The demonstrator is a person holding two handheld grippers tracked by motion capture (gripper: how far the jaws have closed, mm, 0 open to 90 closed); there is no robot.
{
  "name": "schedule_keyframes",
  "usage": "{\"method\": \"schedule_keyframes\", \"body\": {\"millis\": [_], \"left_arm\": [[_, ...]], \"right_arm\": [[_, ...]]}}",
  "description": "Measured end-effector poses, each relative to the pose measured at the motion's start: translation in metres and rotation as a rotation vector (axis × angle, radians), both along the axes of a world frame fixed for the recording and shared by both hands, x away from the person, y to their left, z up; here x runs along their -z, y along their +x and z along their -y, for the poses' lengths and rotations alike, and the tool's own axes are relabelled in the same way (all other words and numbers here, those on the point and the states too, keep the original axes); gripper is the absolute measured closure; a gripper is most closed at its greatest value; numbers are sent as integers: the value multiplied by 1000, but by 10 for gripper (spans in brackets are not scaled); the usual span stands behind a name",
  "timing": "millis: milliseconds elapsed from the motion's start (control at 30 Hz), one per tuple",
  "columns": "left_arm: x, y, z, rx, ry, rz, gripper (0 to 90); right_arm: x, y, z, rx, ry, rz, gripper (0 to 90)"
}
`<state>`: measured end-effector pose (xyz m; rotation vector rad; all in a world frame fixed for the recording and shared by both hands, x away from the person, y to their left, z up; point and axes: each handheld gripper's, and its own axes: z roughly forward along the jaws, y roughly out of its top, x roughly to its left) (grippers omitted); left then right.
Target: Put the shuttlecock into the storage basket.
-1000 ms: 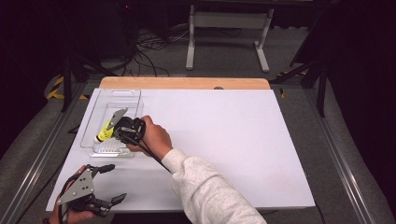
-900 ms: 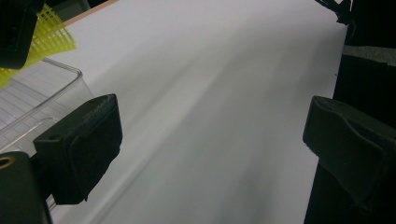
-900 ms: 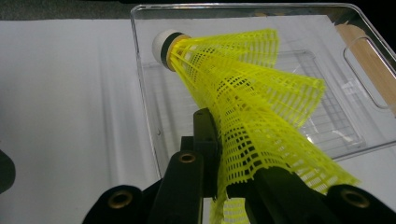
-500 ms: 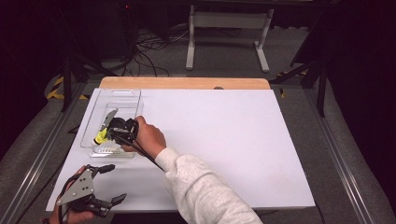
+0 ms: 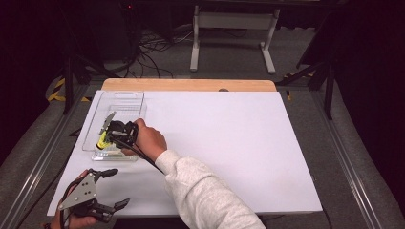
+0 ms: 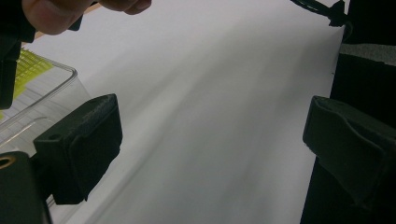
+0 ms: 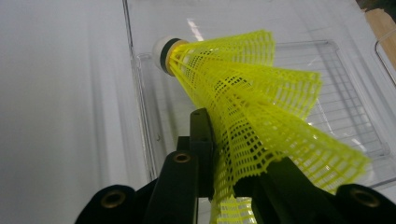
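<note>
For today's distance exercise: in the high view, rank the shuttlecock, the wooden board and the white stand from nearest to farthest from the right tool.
1. Shuttlecock, held in the right tool, over the clear tray.
2. Wooden board, along the table's far edge.
3. White stand, on the floor beyond.

A yellow mesh shuttlecock (image 7: 252, 98) with a white, green-banded cork lies over a clear tray (image 7: 355, 84).

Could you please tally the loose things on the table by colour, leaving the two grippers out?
Yellow: 1, the shuttlecock, its skirt pinched in the right gripper.
Clear: 1, the plastic tray beneath it.
Total: 2.
</note>
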<state>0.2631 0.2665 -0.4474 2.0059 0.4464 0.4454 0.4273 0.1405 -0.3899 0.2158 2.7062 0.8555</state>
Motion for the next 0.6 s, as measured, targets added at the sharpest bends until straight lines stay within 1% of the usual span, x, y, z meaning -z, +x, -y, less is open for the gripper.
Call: {"method": "schedule_keyframes", "body": {"millis": [33,67,233,300,333,367,500,533,600], "left_arm": [[0,0,0,3,2,-2,57],[0,0,1,3,0,-5,57],[0,0,1,2,-2,-6,57],[0,0,1,4,-1,-5,57],[1,0,1,4,-2,-6,57],[0,0,2,3,1,-5,57],[1,1,2,2,2,-5,57],[1,1,2,4,2,-8,57],[1,1,3,5,3,-8,57]], "right_arm": [[1,0,0,4,4,-6,829],[1,0,0,4,9,-1,812],[0,-1,1,11,22,-5,769],[0,-1,3,21,34,-4,702],[-1,-1,4,27,41,3,697],[-2,0,5,26,47,-1,684],[-8,-1,10,36,80,6,617],[-10,0,11,41,84,16,580],[-12,0,13,53,95,18,531]]}}
